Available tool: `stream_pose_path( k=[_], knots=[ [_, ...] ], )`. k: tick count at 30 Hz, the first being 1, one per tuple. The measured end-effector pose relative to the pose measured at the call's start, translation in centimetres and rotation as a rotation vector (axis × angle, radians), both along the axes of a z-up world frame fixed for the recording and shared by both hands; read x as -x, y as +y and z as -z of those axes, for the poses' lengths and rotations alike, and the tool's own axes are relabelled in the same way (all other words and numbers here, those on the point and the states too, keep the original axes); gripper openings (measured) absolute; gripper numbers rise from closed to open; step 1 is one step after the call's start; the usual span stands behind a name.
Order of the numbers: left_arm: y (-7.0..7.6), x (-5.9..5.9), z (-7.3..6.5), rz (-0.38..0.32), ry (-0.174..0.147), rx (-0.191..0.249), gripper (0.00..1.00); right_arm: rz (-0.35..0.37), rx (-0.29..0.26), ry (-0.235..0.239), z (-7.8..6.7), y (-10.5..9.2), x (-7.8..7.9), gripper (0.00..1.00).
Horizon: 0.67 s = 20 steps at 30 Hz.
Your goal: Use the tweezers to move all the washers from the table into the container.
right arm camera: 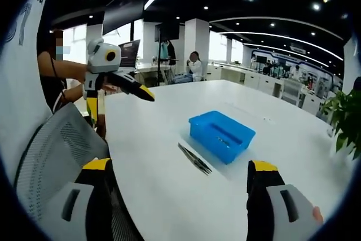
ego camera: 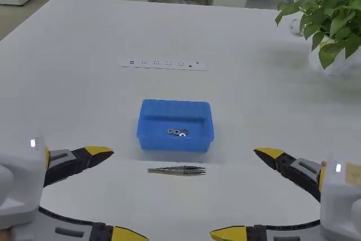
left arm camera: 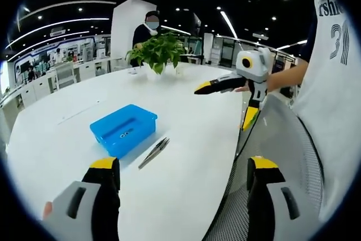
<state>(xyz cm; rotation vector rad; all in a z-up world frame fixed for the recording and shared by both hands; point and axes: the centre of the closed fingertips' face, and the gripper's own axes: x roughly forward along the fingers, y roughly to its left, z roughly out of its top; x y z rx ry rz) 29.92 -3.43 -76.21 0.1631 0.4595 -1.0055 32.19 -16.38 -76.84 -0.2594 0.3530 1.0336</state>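
At the near edge of the white table [ego camera: 84, 55], the left gripper [ego camera: 121, 193] and the right gripper [ego camera: 238, 193] hang on either side of the work, each with its yellow-tipped black jaws spread wide and nothing between them. Neither touches the table or any object; the gripper views show the same broad gap with bare tabletop beyond.

On the person's white shirt [left arm camera: 333, 55], seen in the left gripper view, there is dark lettering cut off by the edge, of which "rshi" can be made out, above a large number beginning with 3. No print can be read on the grippers, the box or the white power strip [ego camera: 163, 64] that lies farther back.

Slim metal tweezers [ego camera: 176, 170] lie flat on the table between the two grippers, just in front of the container [ego camera: 175, 139], close to it but apart. It is a shallow blue rectangular plastic box, and a few small silvery washers [ego camera: 177, 132] sit together on its floor, near the middle. A leafy green plant [ego camera: 327, 15] stands at the far right
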Motion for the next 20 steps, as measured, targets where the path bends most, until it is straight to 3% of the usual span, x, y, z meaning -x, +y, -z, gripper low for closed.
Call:
stream_pose_path(
  k=[8, 14, 20],
  knots=[
    [0.1, 0.6, 0.6, 0.008, 0.001, -0.039, 0.99, 0.002, 0.013, 0.002, 0.0, -0.4, 0.3, 0.99],
    [0.8, 1.0, 0.7, -0.02, 0.004, -0.037, 0.99, -0.005, 0.045, 0.0, 0.1, -0.8, 0.5, 0.96],
    [1.6, 1.2, 1.3, -0.048, 0.007, -0.068, 0.99, 0.006, 0.061, -0.005, 0.2, -1.3, 0.3, 0.95]
  ],
)
